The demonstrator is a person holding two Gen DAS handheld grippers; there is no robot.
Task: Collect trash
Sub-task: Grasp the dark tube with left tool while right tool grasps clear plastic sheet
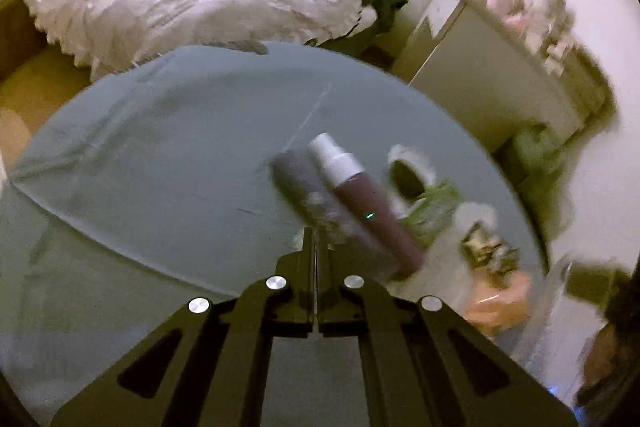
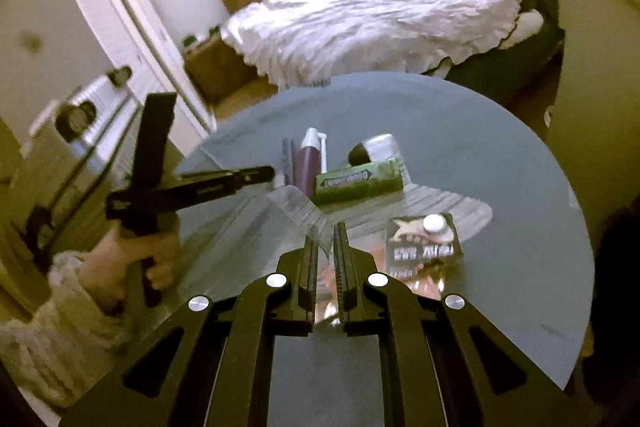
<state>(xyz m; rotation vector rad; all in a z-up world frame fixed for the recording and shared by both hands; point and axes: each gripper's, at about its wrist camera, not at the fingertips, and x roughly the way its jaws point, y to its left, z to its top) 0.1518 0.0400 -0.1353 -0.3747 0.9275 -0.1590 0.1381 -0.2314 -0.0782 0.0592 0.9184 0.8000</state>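
On the round grey table [image 2: 480, 147] lies a clear plastic bag [image 2: 256, 227]. My right gripper [image 2: 326, 227] is shut on its near edge, with film pinched between the ridged pads. My left gripper [image 2: 272, 171], held by a hand [image 2: 136, 251], comes in from the left and is shut where the bag's raised corner meets its tips. In the left wrist view the left gripper [image 1: 315, 233] has its jaws together. Past the bag lie a maroon spray bottle [image 2: 308, 167], a green packet [image 2: 360, 181], a white cup [image 2: 376, 149] and a small carton [image 2: 424, 239] with a white cap.
A bed with a rumpled white duvet [image 2: 360, 19] stands beyond the table. A white cabinet [image 1: 492, 67] with clutter on top is at the right. A white door [image 2: 100, 27] is at the left. An orange item [image 1: 500, 303] lies near the table's right edge.
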